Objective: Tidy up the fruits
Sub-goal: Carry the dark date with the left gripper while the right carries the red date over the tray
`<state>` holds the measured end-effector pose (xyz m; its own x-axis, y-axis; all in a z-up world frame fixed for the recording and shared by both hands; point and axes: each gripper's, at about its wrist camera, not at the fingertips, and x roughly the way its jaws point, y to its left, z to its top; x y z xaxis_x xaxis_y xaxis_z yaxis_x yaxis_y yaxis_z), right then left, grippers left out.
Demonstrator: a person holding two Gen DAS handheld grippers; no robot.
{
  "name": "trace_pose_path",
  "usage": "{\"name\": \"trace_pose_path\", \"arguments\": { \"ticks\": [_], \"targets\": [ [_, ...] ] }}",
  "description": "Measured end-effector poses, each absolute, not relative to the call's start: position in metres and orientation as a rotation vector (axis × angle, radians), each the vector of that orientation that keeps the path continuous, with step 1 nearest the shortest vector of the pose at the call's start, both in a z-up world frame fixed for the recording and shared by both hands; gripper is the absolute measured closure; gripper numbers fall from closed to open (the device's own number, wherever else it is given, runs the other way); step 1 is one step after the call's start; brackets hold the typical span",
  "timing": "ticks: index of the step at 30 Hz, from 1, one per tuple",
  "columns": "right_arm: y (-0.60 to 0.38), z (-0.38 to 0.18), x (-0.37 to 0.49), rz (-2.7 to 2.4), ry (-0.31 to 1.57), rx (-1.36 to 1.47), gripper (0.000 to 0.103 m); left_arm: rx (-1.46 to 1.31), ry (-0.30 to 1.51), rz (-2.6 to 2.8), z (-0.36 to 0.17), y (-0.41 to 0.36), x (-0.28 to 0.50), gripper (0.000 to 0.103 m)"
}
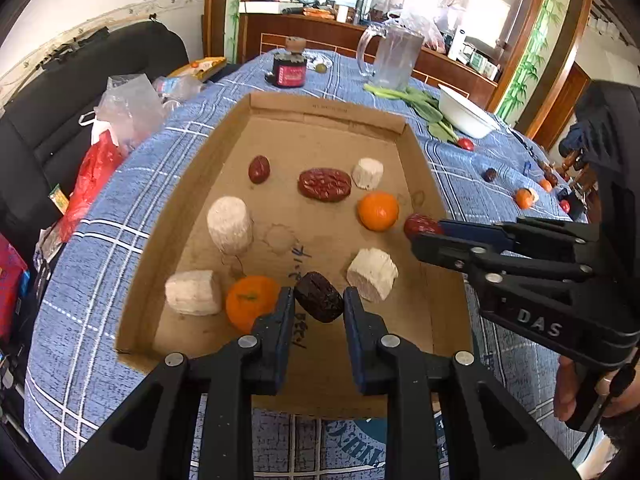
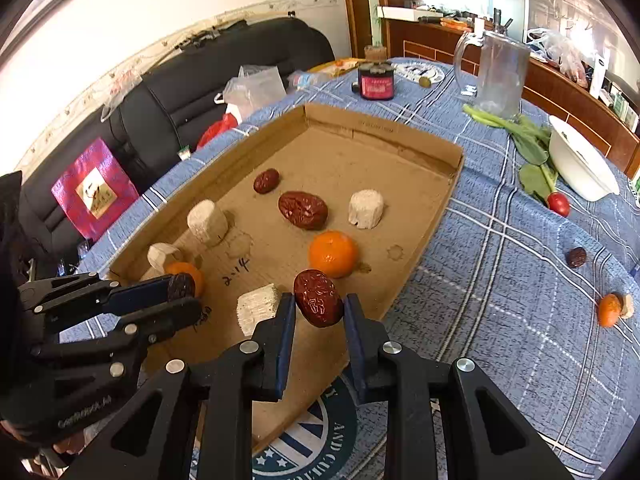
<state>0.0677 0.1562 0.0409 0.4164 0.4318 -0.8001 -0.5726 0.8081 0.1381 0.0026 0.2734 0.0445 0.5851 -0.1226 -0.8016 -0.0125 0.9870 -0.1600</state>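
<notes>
A shallow cardboard tray (image 1: 328, 108) (image 2: 440, 200) lies on the blue checked tablecloth. It holds two red dates (image 1: 324, 184) (image 2: 303, 210), two oranges (image 1: 378, 211) (image 2: 333, 254) and several white cylinder pieces (image 1: 229, 224). My left gripper (image 1: 319, 300) (image 2: 188, 290) is shut on a dark date (image 1: 319, 297) above the tray's near end. My right gripper (image 2: 319, 304) (image 1: 426, 234) is shut on a red date (image 2: 318, 298) (image 1: 420, 226) over the tray's right edge.
On the cloth to the right lie an orange (image 2: 609, 310), a dark date (image 2: 576, 257) and a small red fruit (image 2: 558, 204). At the back stand a white bowl (image 2: 576, 168), greens (image 2: 528, 148), a glass jug (image 2: 500, 76) and a dark jar (image 2: 376, 82). A black sofa (image 2: 224, 72) with bags is at left.
</notes>
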Motion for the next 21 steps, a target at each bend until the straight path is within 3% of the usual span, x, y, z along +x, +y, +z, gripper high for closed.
{"name": "trace_pose_path", "arguments": {
  "ticks": [21],
  "targets": [
    [0.174,0.021,0.091,0.619,0.988,-0.218,0.076,-0.103,1.01,-0.112,0.026,0.263,0.019,0.079]
  ]
}}
